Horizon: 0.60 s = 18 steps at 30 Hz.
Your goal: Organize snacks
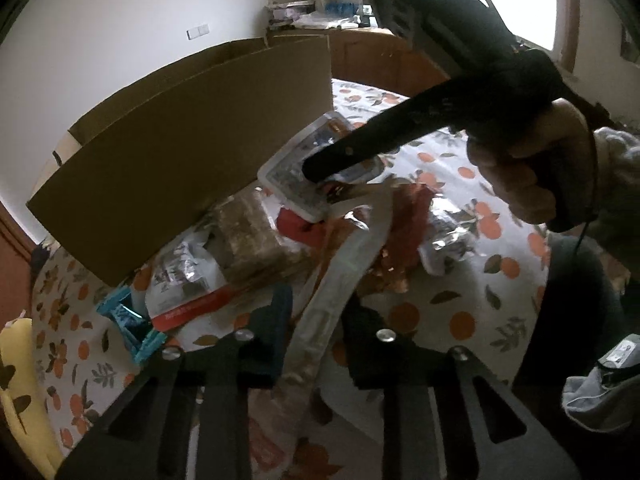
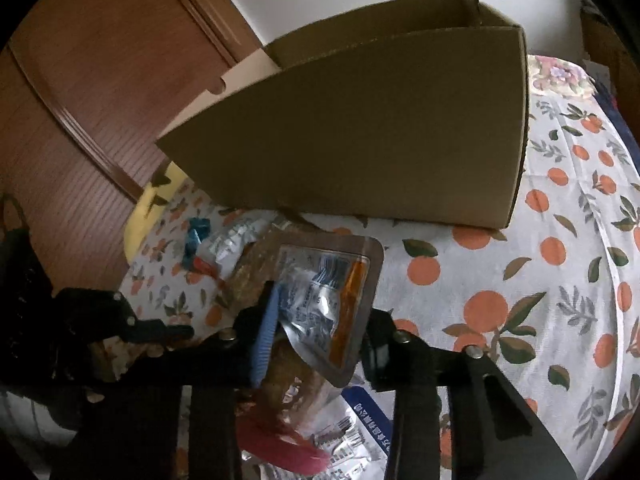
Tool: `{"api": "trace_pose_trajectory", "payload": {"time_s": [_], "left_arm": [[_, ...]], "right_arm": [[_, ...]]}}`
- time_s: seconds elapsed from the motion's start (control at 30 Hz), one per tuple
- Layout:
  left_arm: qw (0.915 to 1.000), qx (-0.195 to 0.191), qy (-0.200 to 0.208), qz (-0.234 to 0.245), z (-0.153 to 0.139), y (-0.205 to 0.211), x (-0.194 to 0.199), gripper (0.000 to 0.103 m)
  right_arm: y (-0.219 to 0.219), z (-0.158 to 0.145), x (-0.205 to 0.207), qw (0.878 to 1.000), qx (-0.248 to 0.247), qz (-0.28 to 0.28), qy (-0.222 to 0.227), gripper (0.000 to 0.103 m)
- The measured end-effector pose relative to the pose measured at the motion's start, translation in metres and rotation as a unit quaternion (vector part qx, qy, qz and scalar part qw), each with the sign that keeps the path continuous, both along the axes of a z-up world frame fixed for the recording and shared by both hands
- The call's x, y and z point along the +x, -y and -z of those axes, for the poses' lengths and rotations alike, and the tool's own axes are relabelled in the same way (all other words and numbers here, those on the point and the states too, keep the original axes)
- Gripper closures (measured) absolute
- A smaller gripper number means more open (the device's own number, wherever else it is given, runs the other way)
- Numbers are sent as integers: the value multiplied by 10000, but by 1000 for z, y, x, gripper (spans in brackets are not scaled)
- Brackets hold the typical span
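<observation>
In the left wrist view my left gripper [image 1: 318,314] is shut on a long pale snack packet [image 1: 360,248], which runs up between its black fingers toward the snack pile. A hand holds my right gripper [image 1: 320,170] over the pile, clamped on a silver foil pouch [image 1: 288,176]. In the right wrist view that silver pouch [image 2: 320,276], with an orange stripe, is pinched between the blue-padded finger [image 2: 264,332] and the black one of the right gripper [image 2: 320,328]. An open cardboard box [image 1: 192,132] [image 2: 360,128] stands just behind the pile.
More snacks lie on the orange-print cloth [image 1: 460,320]: a brown block pack [image 1: 256,236], a white and red pouch [image 1: 188,284], a teal item [image 1: 128,320], crumpled foil [image 1: 452,236]. A yellow object [image 1: 20,380] sits at the left edge. A wooden door [image 2: 80,100] lies beyond.
</observation>
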<state>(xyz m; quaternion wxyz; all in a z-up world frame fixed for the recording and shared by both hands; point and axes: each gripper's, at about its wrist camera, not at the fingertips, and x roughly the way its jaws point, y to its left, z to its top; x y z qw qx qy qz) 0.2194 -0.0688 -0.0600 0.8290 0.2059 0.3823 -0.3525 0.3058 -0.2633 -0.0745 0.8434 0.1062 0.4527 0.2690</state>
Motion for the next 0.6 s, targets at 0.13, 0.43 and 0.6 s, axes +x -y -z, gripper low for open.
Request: {"api": "trace_pose_trajectory", "payload": {"time_s": [0.13,0.43,0.6], "left_arm": [[9999,-96,-25,-43,-1,-4,-5,92],[9995,-224,61,-229,-14,-15,-10,92],[9994,-230,77,-259,-20,-12,-9,93]], "right_arm": [[-1,-7,-5,9999,85,-52,89,84],[-3,-33,-22,9980,-187,71,603,85],[-1,-33,-18,9981,-269,82,542,85]]}}
